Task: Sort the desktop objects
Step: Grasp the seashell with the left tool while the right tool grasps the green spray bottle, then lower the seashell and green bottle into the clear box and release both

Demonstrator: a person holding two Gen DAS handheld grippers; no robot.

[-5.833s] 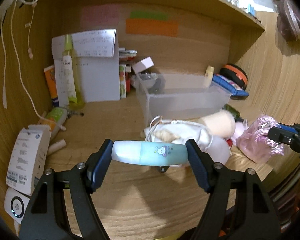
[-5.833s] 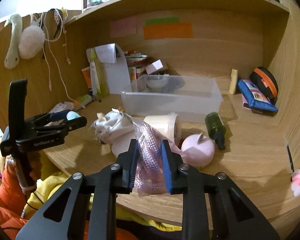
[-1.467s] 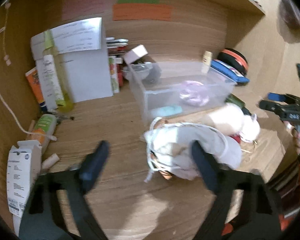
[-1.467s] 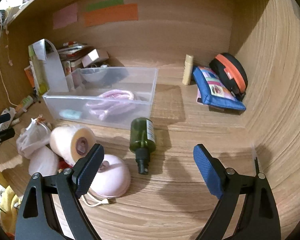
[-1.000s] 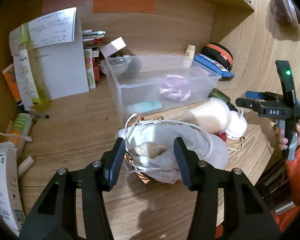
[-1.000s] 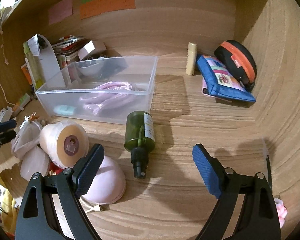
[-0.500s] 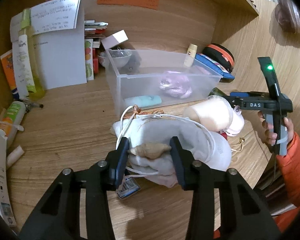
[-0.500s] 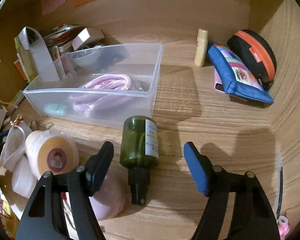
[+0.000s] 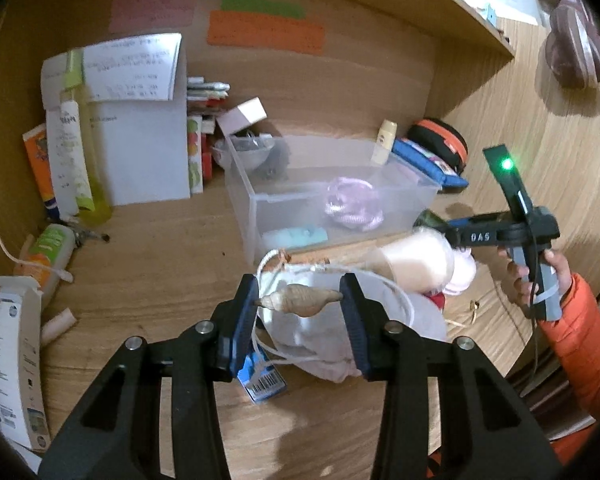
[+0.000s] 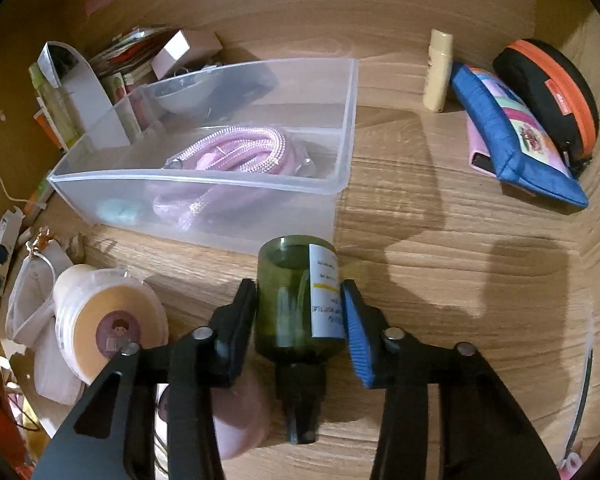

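My left gripper (image 9: 298,300) is shut on a beige spiral seashell (image 9: 300,303) and holds it end to end above a white drawstring pouch (image 9: 332,336). My right gripper (image 10: 300,300) is shut on a dark green spray bottle (image 10: 296,312) that lies on the desk with its nozzle toward me. The clear plastic bin (image 10: 342,148) holds a coiled pink rope (image 10: 236,152) and a light blue tube (image 10: 120,208). In the left wrist view the bin (image 9: 256,216) stands just beyond the pouch, with the right gripper (image 9: 496,232) at its right.
A cream tape roll (image 10: 108,324) and a pink round case (image 10: 240,412) lie left of the bottle. A blue pouch (image 10: 512,140), a black and orange case (image 10: 552,92) and a cream tube (image 10: 438,72) sit at back right. Boxes, papers and bottles (image 9: 80,152) crowd the left.
My left jaws have shut on the seashell and lifted it off the pouch. My right gripper has moved in over the green bottle and closed its jaws onto the bottle's sides.
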